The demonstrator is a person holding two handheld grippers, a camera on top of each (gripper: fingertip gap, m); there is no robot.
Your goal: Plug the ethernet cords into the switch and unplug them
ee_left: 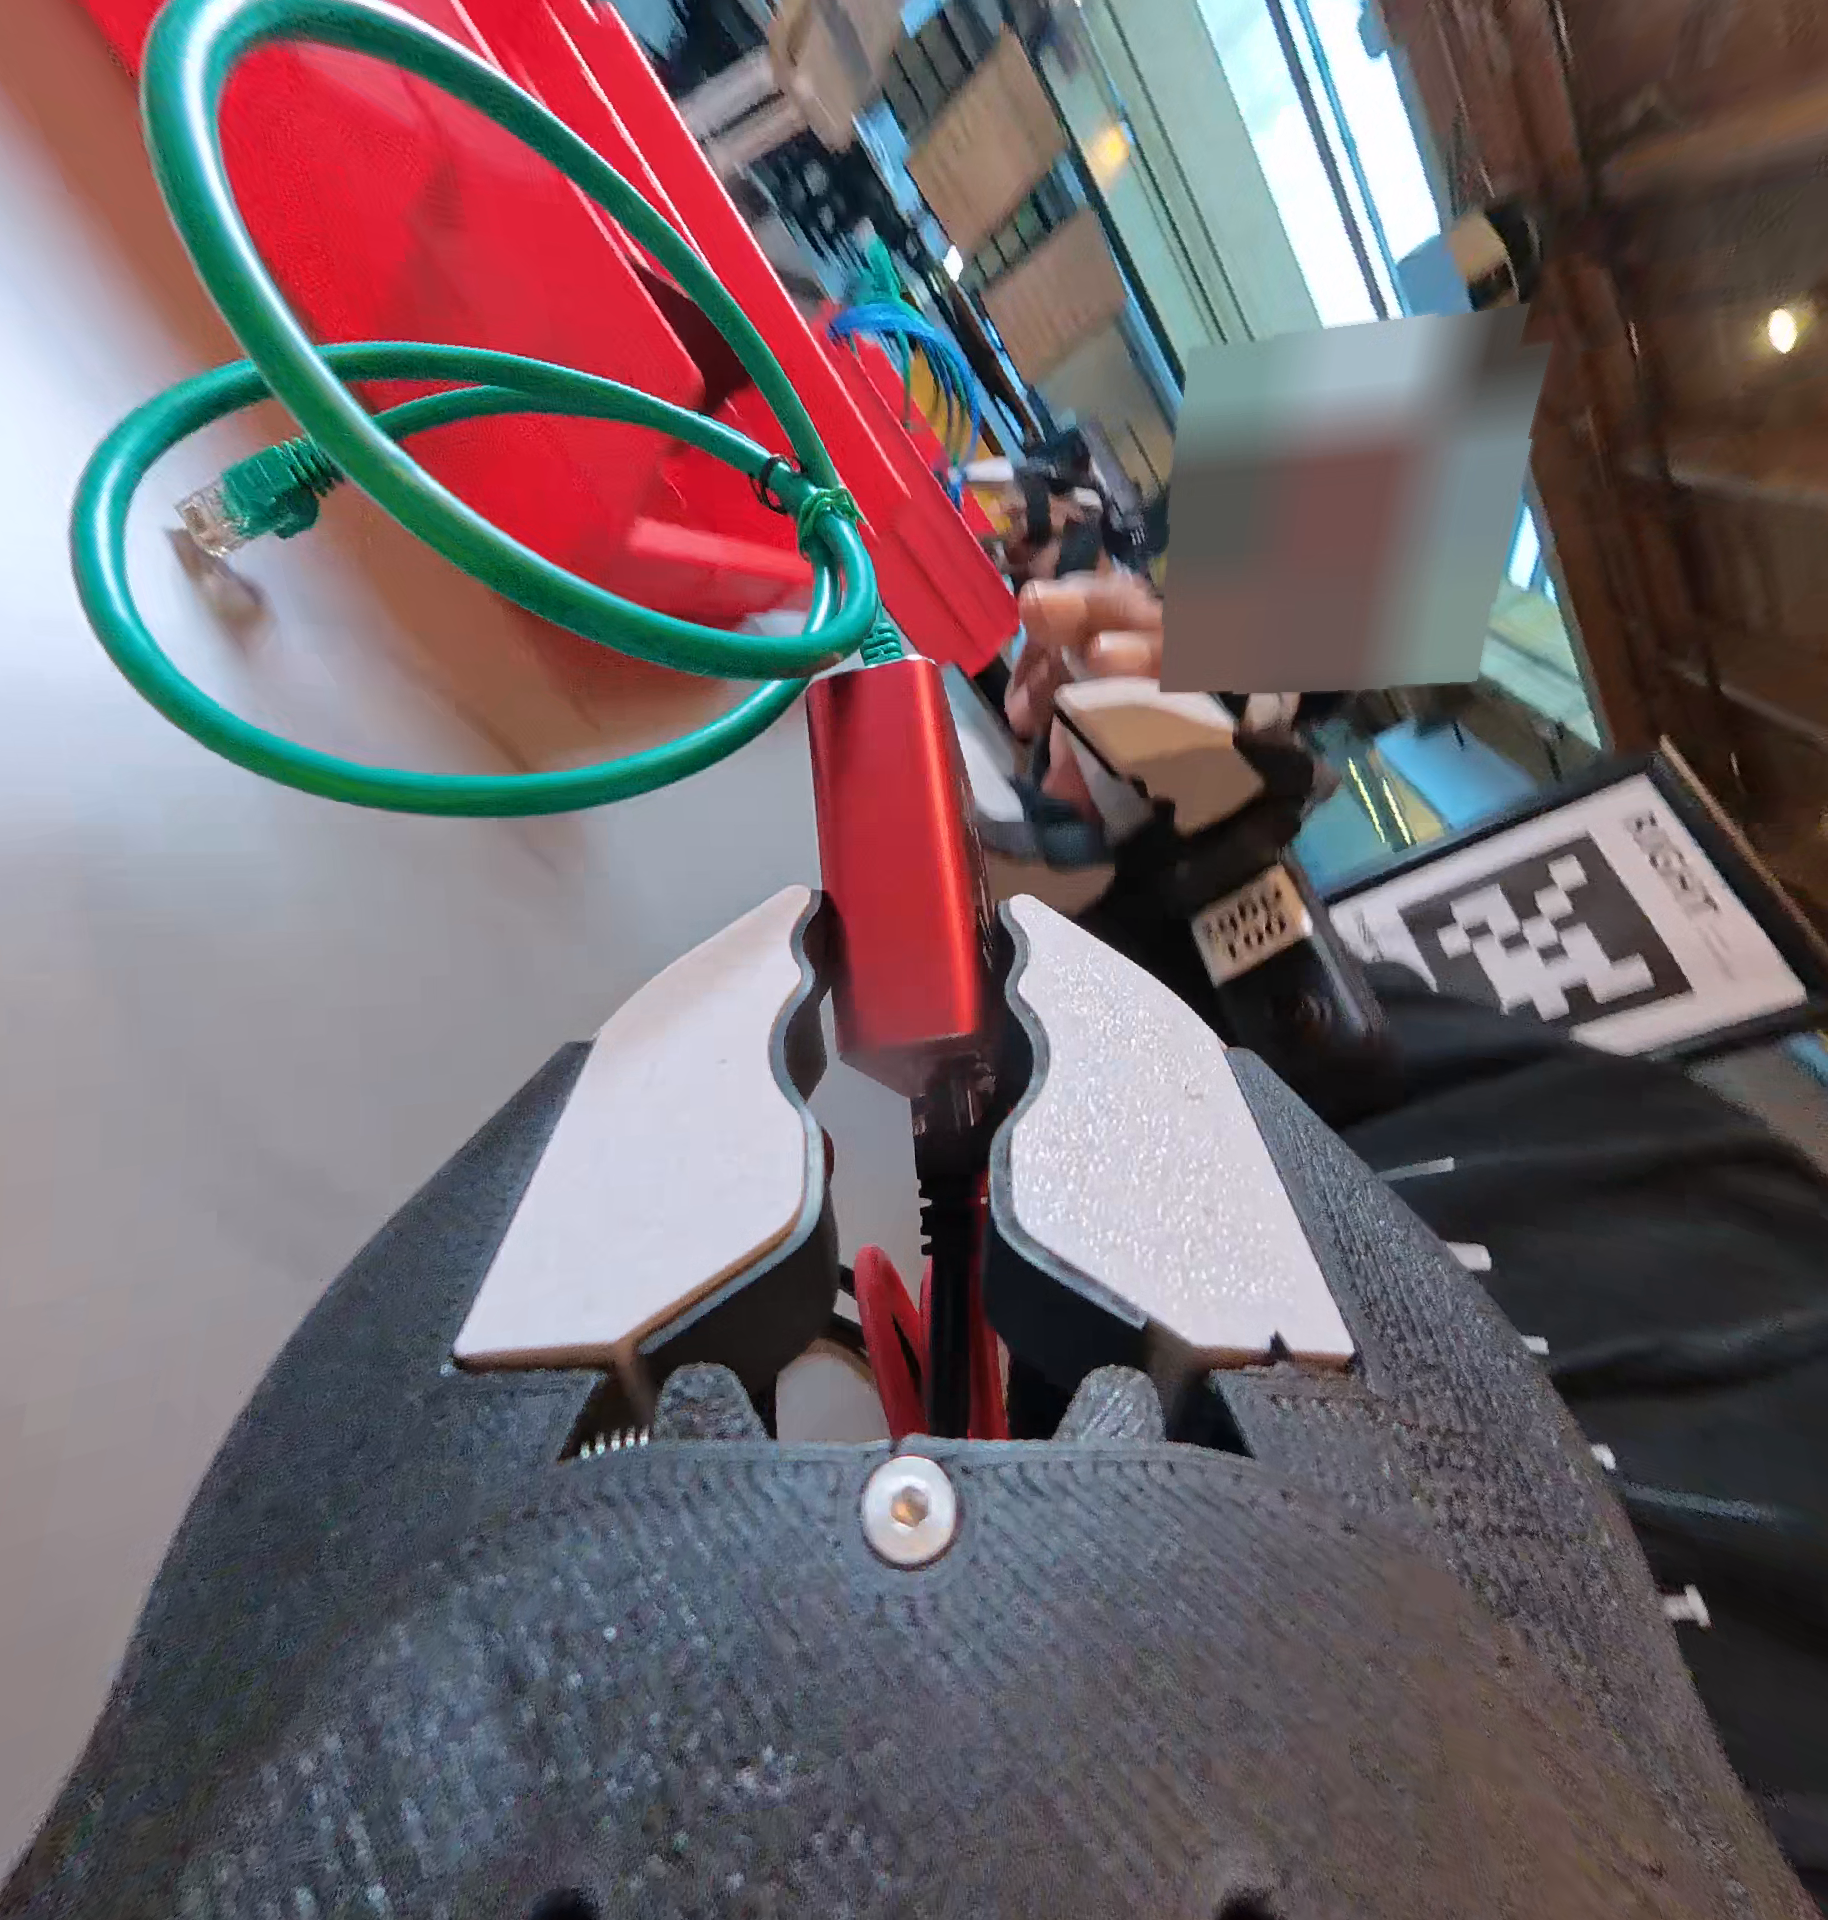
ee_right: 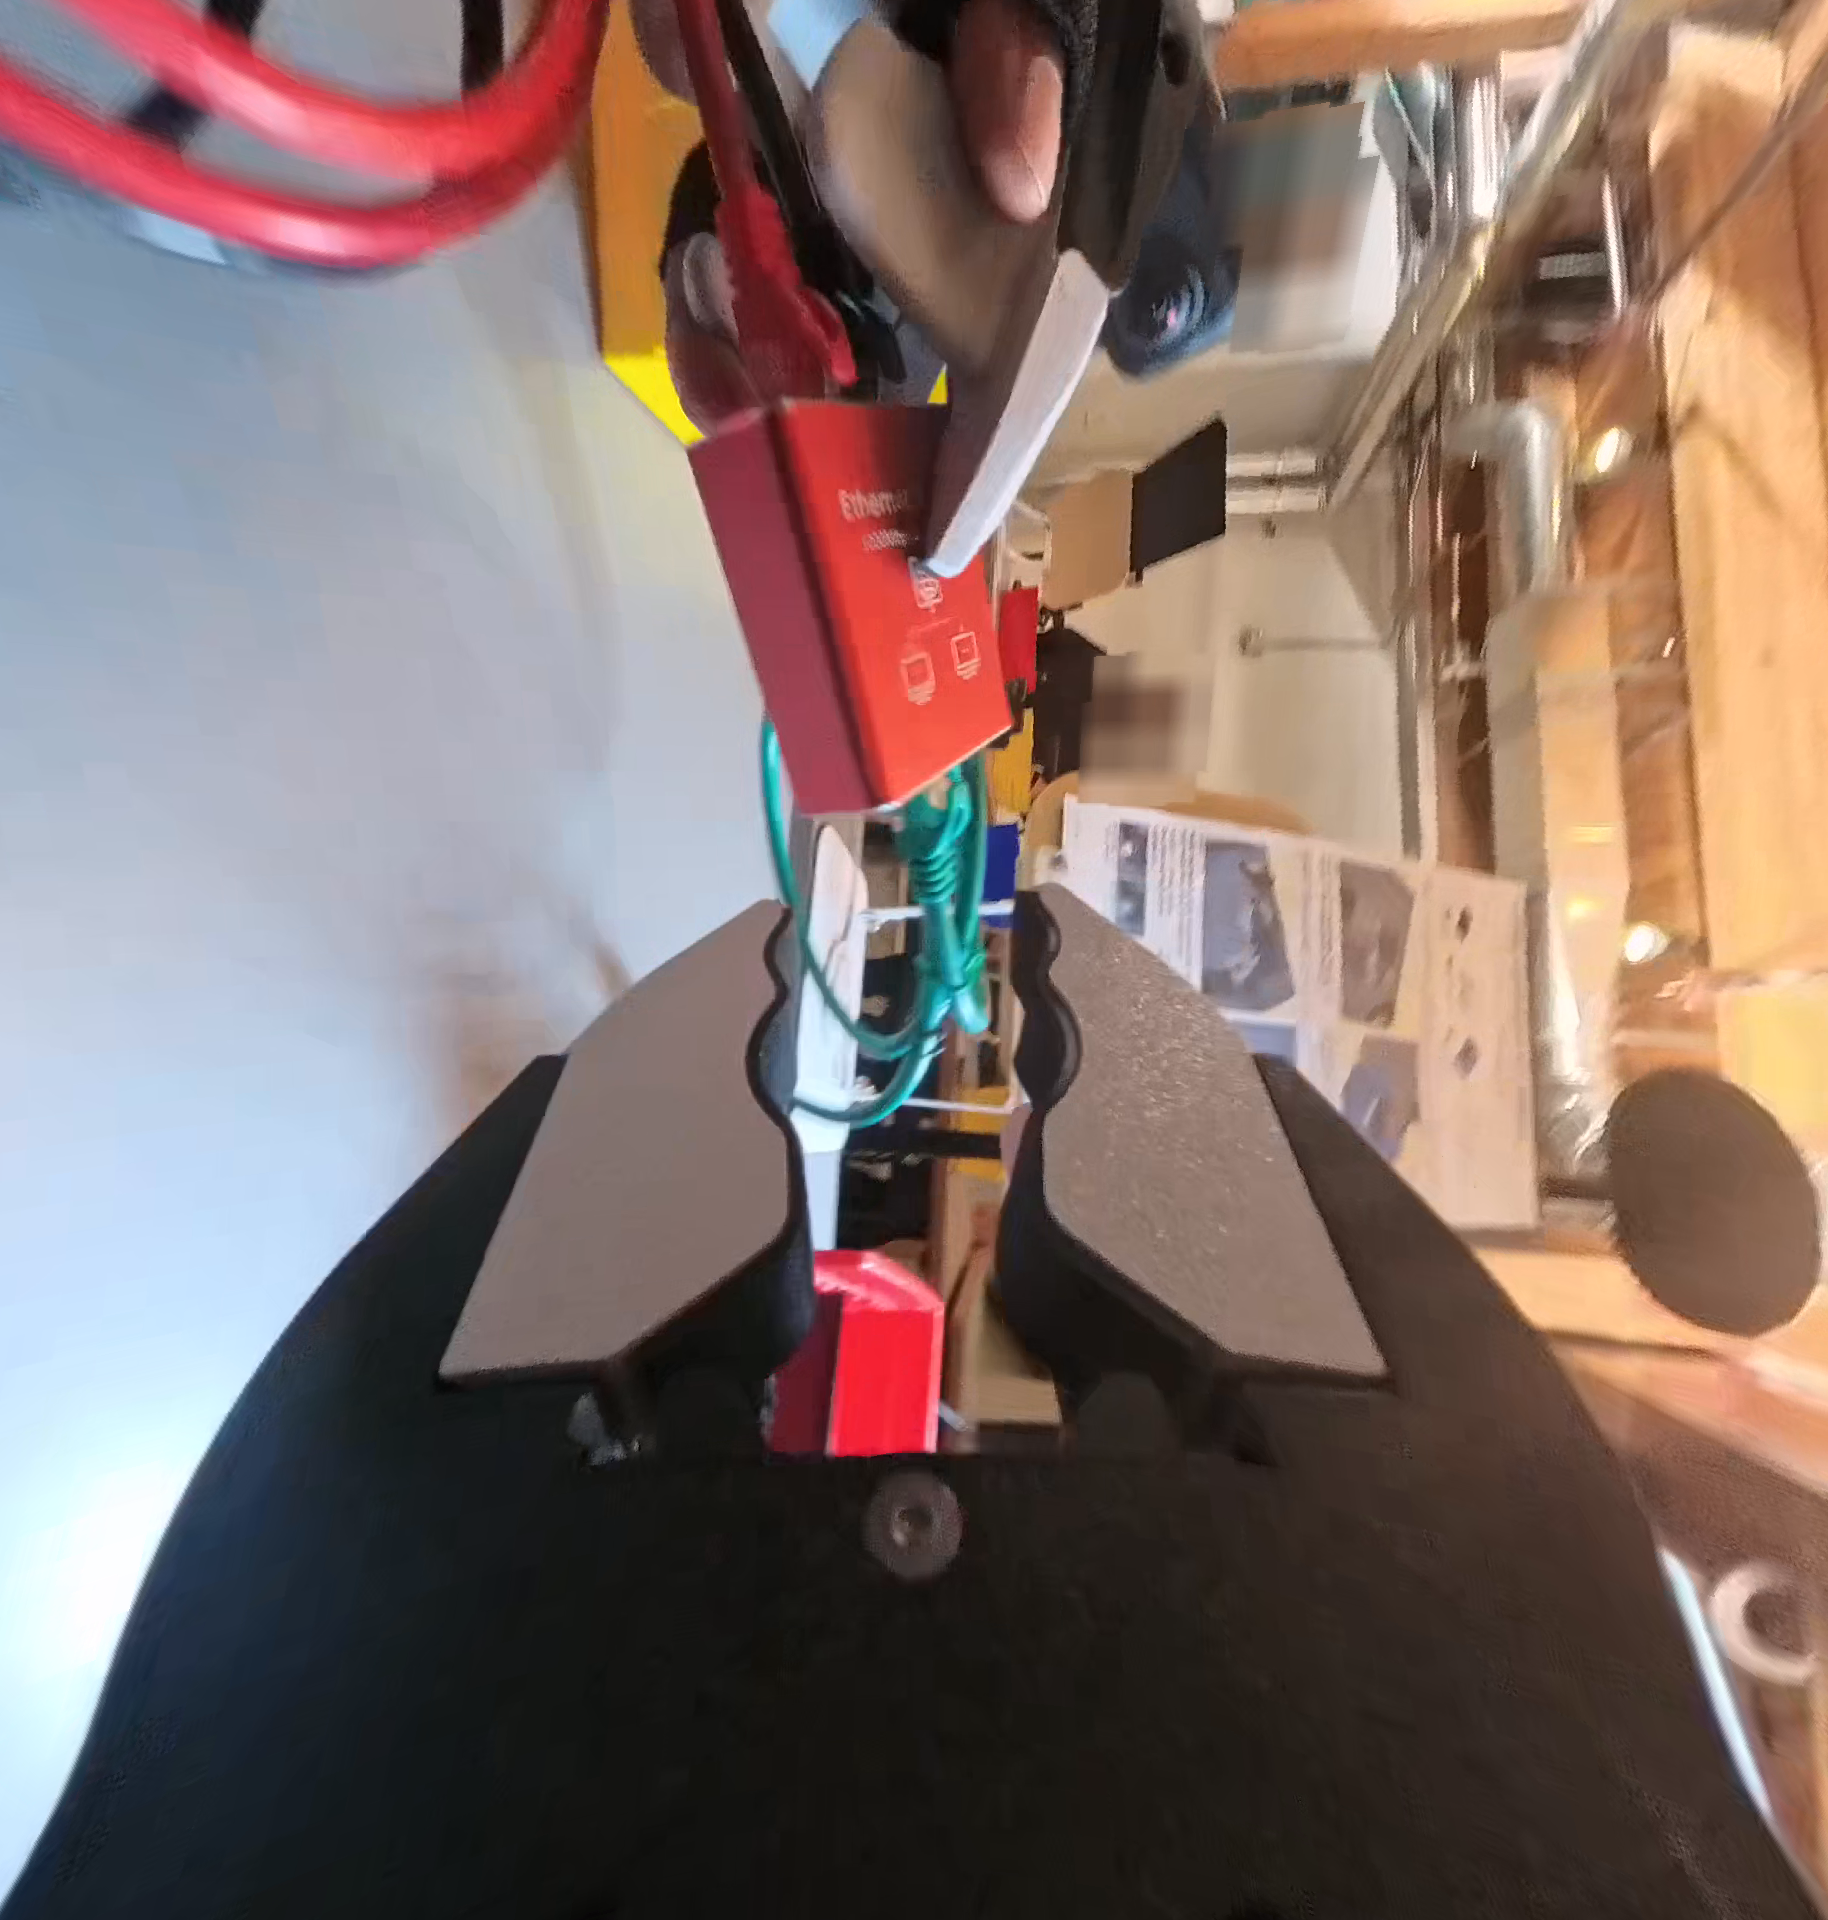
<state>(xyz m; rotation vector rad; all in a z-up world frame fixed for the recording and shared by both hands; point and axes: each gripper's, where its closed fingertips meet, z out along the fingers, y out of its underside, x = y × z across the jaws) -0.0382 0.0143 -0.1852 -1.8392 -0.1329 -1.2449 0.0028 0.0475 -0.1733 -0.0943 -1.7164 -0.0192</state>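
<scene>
My left gripper (ee_left: 905,914) is shut on a small red switch (ee_left: 894,842) and holds it above the white table (ee_left: 162,1039). A green ethernet cord (ee_left: 453,665) is plugged into the switch's far end; it hangs in loops, and its free plug (ee_left: 255,499) lies on the table. Red and black cords leave the switch's near end between my fingers. In the right wrist view the switch (ee_right: 858,623) hangs ahead, with the green plug's boot (ee_right: 941,883) just beyond my right gripper (ee_right: 899,935). That gripper is open and holds nothing. It also shows in the left wrist view (ee_left: 1128,727), beside the switch.
Red plastic bins (ee_left: 474,312) stand on the table behind the green loops. A black-and-white marker board (ee_left: 1564,935) stands at the right. In the right wrist view there are a red cord loop (ee_right: 318,177), a yellow box (ee_right: 629,208) and a red block (ee_right: 879,1351). One gripper's finger ends stand about 6 cm off the other's.
</scene>
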